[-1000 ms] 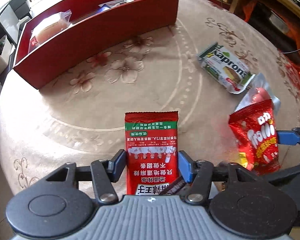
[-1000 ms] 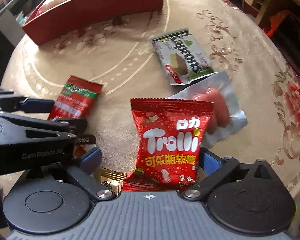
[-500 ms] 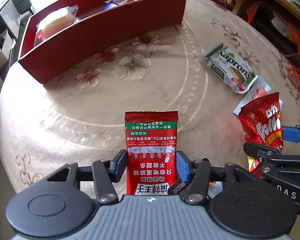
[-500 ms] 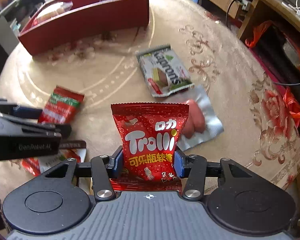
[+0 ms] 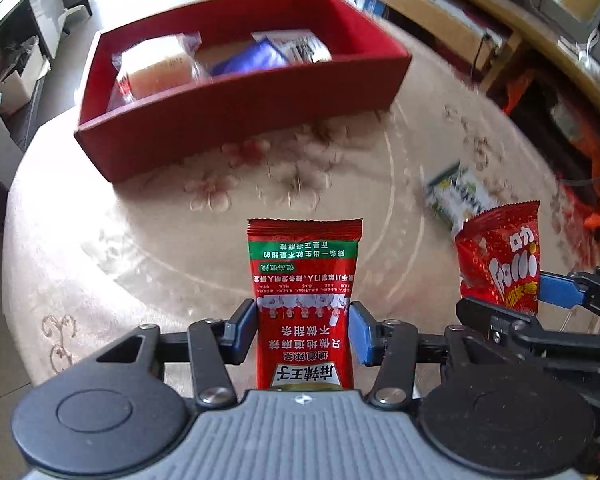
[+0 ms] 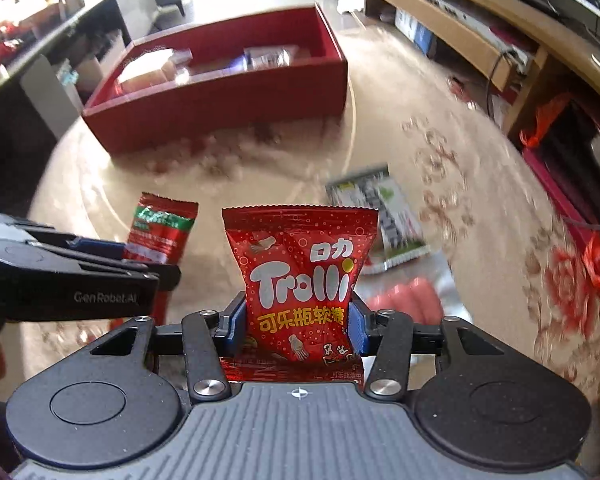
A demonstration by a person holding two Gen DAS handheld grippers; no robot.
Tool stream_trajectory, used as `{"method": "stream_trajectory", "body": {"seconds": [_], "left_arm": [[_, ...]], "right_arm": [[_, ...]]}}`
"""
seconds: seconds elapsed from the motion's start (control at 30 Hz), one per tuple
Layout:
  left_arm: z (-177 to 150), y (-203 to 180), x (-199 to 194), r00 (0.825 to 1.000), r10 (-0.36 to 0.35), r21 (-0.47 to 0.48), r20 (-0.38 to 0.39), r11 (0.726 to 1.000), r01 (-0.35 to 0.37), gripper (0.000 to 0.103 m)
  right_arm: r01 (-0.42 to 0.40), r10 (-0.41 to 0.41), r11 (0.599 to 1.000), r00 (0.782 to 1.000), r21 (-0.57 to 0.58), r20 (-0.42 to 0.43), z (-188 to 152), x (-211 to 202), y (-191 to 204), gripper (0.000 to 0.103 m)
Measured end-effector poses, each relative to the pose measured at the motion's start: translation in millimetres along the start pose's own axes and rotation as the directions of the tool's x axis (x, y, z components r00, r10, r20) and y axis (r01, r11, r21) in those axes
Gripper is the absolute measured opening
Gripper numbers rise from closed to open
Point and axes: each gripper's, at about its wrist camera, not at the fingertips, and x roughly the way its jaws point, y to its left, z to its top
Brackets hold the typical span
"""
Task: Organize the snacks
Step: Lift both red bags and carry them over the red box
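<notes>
Gripping one packet each, the left gripper (image 5: pixel 303 330) pinches a red-and-green snack sachet (image 5: pixel 304 300) and the right gripper (image 6: pixel 298 326) a Trolli bag (image 6: pixel 300 276), both lifted off the table (image 5: pixel 100 248); a wafer pack (image 6: pixel 380 208) and sausage pouch (image 6: pixel 412 300) lie loose beyond, while the red box (image 5: pixel 236 108) farther back holds several snacks.
</notes>
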Motion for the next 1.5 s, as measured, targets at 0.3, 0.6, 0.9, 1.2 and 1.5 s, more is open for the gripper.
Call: {"method": "stream_trajectory", "body": {"seconds": [0.3,0.6,0.9,1.2,1.5], "left_arm": [[20.7,2.9,-12.1,0.998,0.007,-0.055,0.061,0.998,-0.004,0.044],[32.7,15.2,-9.8,0.996,0.020,-0.121,0.082,0.993,-0.010,0.042],[38.2,16.8,-9.5,0.995,0.028,-0.132,0.095,0.991,-0.015,0.022],[30.1,27.8,44.9,0.994,0.105,-0.220,-0.031,0.969,-0.109,0.060],[25.6,9.2,47.9,0.990,0.136,-0.169,-0.021,0.976,-0.138,0.043]], "right_arm": [[-0.031,0.031,1.000,0.999,0.005,0.042,26.7,0.7,-11.4,0.057],[-0.086,0.085,0.996,0.993,0.002,0.075,45.3,1.1,-12.3,0.057],[-0.100,0.098,0.995,0.991,0.015,0.094,56.5,0.1,-19.8,0.057],[-0.123,0.123,0.992,0.990,-0.006,0.073,54.0,1.4,-18.3,0.057],[-0.125,0.124,0.992,0.990,0.002,0.073,55.5,0.8,-24.7,0.057]]}}
